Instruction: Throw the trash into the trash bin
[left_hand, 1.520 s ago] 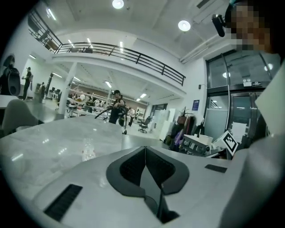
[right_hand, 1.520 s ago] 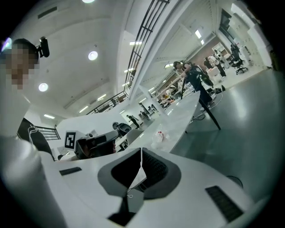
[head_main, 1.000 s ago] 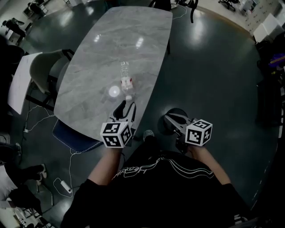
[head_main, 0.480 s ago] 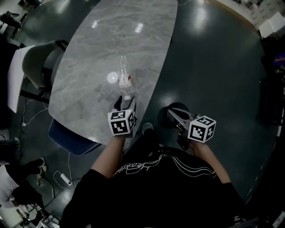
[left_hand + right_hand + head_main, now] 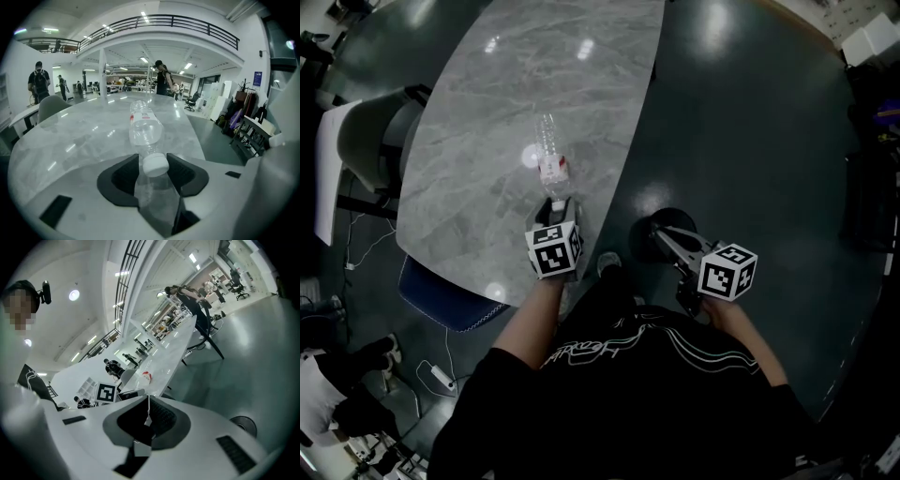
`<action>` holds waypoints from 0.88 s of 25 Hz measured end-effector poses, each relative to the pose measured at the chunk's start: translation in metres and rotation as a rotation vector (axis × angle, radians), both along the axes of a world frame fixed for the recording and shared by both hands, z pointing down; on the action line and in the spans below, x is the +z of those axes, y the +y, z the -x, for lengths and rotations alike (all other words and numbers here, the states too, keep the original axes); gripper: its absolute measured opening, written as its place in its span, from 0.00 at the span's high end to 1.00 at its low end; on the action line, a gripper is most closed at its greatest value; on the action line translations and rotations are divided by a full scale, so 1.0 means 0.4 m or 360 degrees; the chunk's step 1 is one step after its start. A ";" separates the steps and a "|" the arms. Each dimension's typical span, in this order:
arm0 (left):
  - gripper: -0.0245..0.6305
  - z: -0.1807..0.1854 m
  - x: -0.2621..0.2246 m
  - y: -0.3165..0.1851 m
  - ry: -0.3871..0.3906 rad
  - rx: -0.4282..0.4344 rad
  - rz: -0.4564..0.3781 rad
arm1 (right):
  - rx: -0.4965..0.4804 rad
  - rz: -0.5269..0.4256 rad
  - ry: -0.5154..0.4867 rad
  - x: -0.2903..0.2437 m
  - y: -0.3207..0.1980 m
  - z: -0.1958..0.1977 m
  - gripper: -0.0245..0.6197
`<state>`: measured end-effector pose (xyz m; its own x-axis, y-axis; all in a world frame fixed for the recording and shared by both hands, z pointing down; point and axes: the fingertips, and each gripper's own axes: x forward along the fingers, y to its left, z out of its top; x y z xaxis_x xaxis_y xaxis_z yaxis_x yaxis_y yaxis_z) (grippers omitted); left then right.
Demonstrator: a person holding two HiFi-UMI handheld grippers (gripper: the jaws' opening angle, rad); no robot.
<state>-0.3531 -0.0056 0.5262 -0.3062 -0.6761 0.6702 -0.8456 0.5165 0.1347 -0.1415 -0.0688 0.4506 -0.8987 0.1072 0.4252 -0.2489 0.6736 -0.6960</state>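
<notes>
A clear plastic bottle [image 5: 547, 141] with a red and white label lies on the grey marble table [image 5: 487, 112], its white cap toward me. My left gripper [image 5: 561, 206] is at the cap end. In the left gripper view the bottle [image 5: 144, 129] points away and its cap sits between the jaws of the left gripper [image 5: 153, 165]. The jaws have just been closing. A thin gap still shows beside the cap, so they stand open. My right gripper [image 5: 661, 239] hangs over the floor to the right of the table, and its jaws [image 5: 149, 411] meet with nothing between them.
A dark round thing [image 5: 670, 219] stands on the floor under the right gripper, also low in the right gripper view [image 5: 243, 425]. A grey chair [image 5: 366, 141] and a blue seat [image 5: 450, 295] stand at the table's left. People stand far off in the hall.
My left gripper has gone forward and down to the bottle's cap end, and the cap now lies between its jaws. The right gripper has sunk a little.
</notes>
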 end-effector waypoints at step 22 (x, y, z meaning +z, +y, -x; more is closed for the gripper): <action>0.73 -0.023 -0.122 0.050 -0.0098 -0.0060 -0.0216 | 0.0024 -0.0039 -0.0007 -0.027 0.072 -0.100 0.91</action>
<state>-0.3438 0.0143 0.4773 -0.3710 -0.7465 0.5523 -0.8346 0.5288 0.1540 -0.1015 -0.0401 0.4399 -0.9020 0.0830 0.4238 -0.2565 0.6865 -0.6804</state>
